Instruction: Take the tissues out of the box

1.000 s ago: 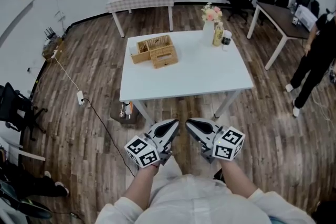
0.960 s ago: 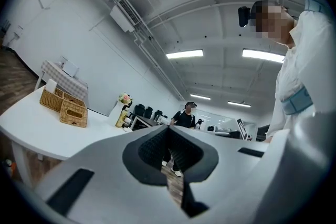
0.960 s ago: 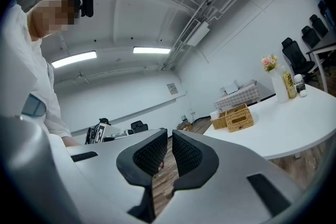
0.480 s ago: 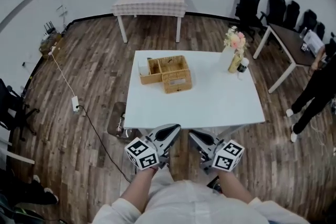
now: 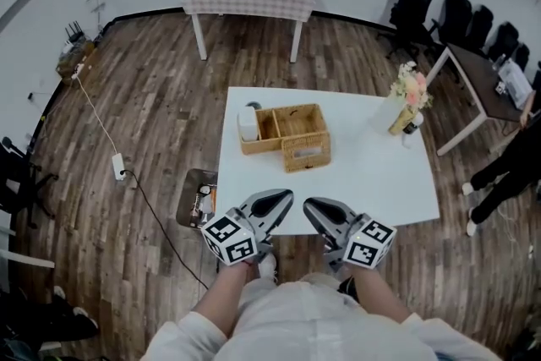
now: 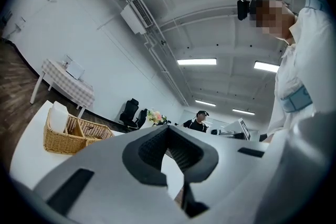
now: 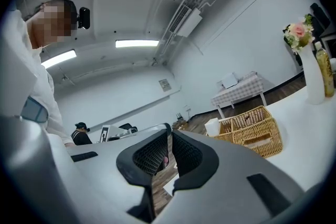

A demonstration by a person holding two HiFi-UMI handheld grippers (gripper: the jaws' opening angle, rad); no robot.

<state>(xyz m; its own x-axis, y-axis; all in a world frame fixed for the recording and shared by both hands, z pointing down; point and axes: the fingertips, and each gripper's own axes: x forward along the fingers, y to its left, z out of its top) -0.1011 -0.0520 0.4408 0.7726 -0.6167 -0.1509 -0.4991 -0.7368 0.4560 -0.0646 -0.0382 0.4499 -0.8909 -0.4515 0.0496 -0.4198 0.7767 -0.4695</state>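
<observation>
tissues (image 5: 248,123): i see them in the left compartment of the wicker basket (image 5: 306,155)
left gripper (image 5: 284,197): jaws together, empty
right gripper (image 5: 309,204): jaws together, empty

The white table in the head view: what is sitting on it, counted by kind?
Wicker basket: 1
White tissue stack, standing in the basket's left compartment: 1
Vase of flowers: 1
Bottles: 2 (yellowish bottle, dark-capped bottle)
Total: 5

The hand-held gripper (image 7: 169,132), jaws together, faces a wicker basket (image 7: 253,139).
</observation>
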